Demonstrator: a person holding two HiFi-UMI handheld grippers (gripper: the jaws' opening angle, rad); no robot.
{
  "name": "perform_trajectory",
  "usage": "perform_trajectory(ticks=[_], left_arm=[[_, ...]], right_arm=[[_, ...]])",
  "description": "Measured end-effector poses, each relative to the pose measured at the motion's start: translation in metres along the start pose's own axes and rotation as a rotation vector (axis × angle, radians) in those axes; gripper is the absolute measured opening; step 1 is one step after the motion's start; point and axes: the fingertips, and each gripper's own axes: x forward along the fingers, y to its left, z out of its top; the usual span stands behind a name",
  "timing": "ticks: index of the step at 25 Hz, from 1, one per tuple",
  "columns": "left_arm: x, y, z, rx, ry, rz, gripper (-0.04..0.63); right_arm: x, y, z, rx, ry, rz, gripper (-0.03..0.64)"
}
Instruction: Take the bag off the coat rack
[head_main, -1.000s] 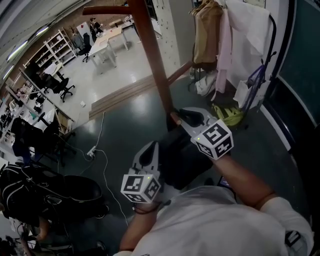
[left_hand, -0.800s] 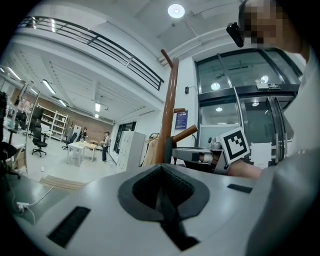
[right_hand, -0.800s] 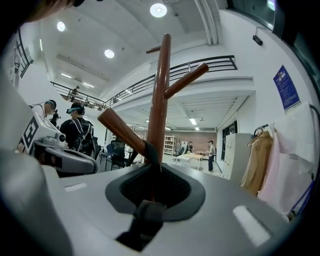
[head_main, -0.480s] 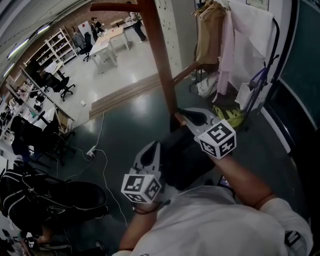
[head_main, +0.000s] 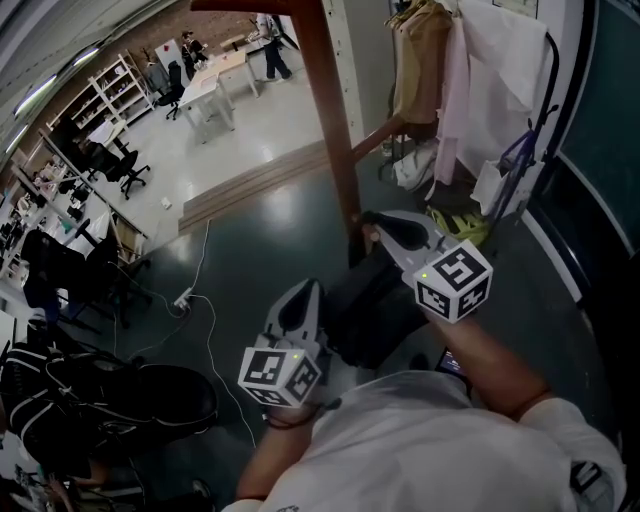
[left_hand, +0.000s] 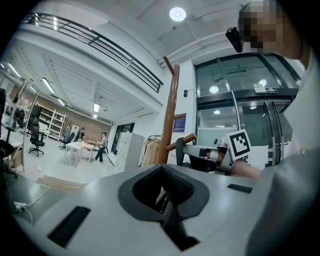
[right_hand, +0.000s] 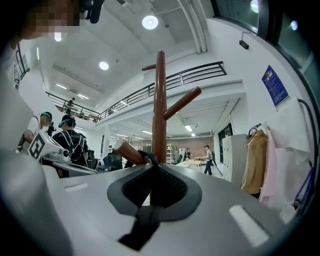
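Observation:
The brown wooden coat rack (head_main: 330, 110) rises in front of me, its pole (right_hand: 159, 110) central in the right gripper view. A black bag (head_main: 365, 310) hangs low between the two grippers. Its black strap (right_hand: 146, 159) loops over a slanted peg (right_hand: 127, 151). My right gripper (head_main: 378, 225) is at that peg, shut on the strap (right_hand: 152, 185). My left gripper (head_main: 300, 292) sits lower, against the bag's left side, jaws shut (left_hand: 162, 192); nothing clearly shows between them. The bag's lower part is hidden by my arms.
A clothes rail with a tan coat (head_main: 418, 70) and pale garments stands at the back right, a green bag (head_main: 455, 230) below it. Black bags (head_main: 100, 400) lie at the left, a cable (head_main: 205, 310) crosses the floor, and a wooden step (head_main: 260, 180) lies behind.
The right gripper with the strap has drifted a little right and down in the head view. The rack pole has shifted right with it. The left gripper has stayed put.

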Motion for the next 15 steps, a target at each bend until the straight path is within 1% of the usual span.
perform_trajectory(ticks=[7,11,15], left_arm=[[-0.006,-0.010,0.006,0.003,-0.005,-0.045,0.006],[-0.017,-0.015,0.012,0.005,-0.020,-0.056,0.006],[-0.022,-0.023,0.007,0.002,-0.024,-0.060,0.006]], right_arm=[[-0.017,0.007,0.018,-0.003,-0.038,-0.010,0.025],[-0.029,0.019,0.027,-0.001,-0.054,-0.013,0.025],[-0.045,0.025,0.031,0.004,-0.071,-0.012,0.025]])
